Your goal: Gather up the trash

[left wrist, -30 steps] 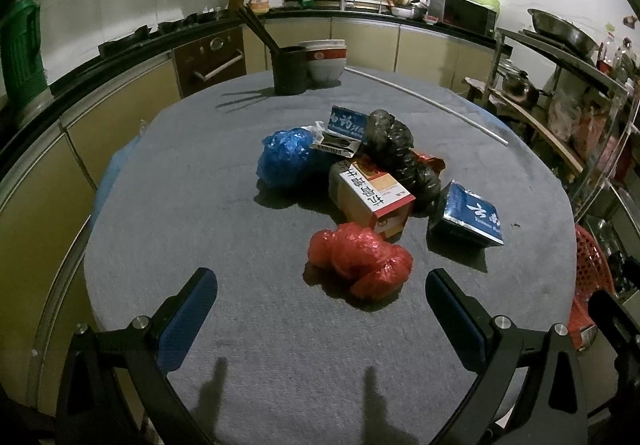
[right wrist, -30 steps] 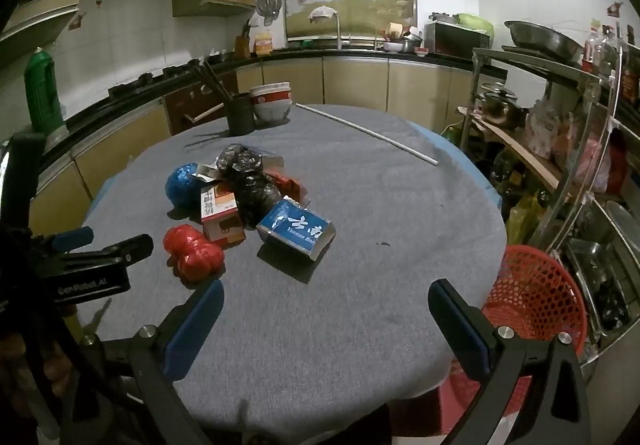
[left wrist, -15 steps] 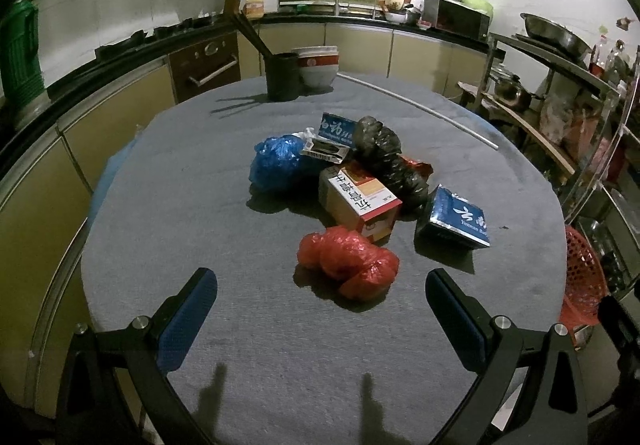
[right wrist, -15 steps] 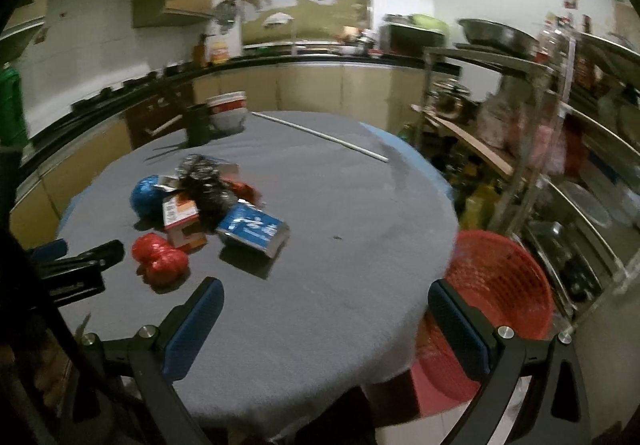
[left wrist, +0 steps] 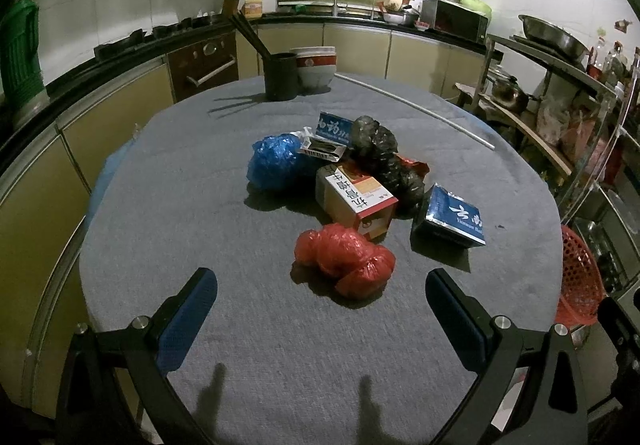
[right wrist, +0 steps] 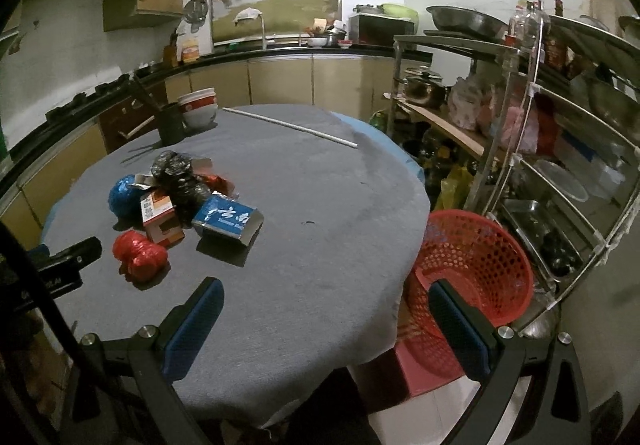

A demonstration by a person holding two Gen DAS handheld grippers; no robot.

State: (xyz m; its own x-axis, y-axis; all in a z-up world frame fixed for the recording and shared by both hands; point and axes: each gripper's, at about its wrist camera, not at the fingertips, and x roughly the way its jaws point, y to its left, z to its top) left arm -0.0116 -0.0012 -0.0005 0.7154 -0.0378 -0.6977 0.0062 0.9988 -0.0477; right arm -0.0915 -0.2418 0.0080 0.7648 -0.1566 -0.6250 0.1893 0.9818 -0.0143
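We hold our left tool (left wrist: 320,301) with its two blue-padded fingers spread wide and empty, above the near edge of the round worktop covered in grey cloth (left wrist: 192,213). Just ahead of it, between the finger lines, lies a crumpled red plastic bag (left wrist: 345,260). Behind the bag sits an open white and orange cardboard carton with red print (left wrist: 352,197), touching it or nearly so. Left of the carton we see a scrunched blue plastic bag (left wrist: 276,161), and behind it a crumpled black plastic bag (left wrist: 384,155). A flattened blue carton with white lettering (left wrist: 452,219) rests to the right of the pile, leaning against the black bag. A small blue and white packet (left wrist: 332,131) pokes up at the back of the heap.

Our right tool (right wrist: 326,311) is also spread wide and grips nothing, hovering over the right-hand edge of the worktop. Past that edge, lower down beside a metal rack of pots and basins (right wrist: 560,117), stands a red perforated plastic basket (right wrist: 480,257); one finger of the tool overlaps its rim in the picture.

At the far side of the worktop we see a dark cylindrical holder with chopsticks (left wrist: 281,79), a stack of white bowls with a red band (left wrist: 316,67) just beside it, and a long thin white rod (left wrist: 420,111) lying flat.
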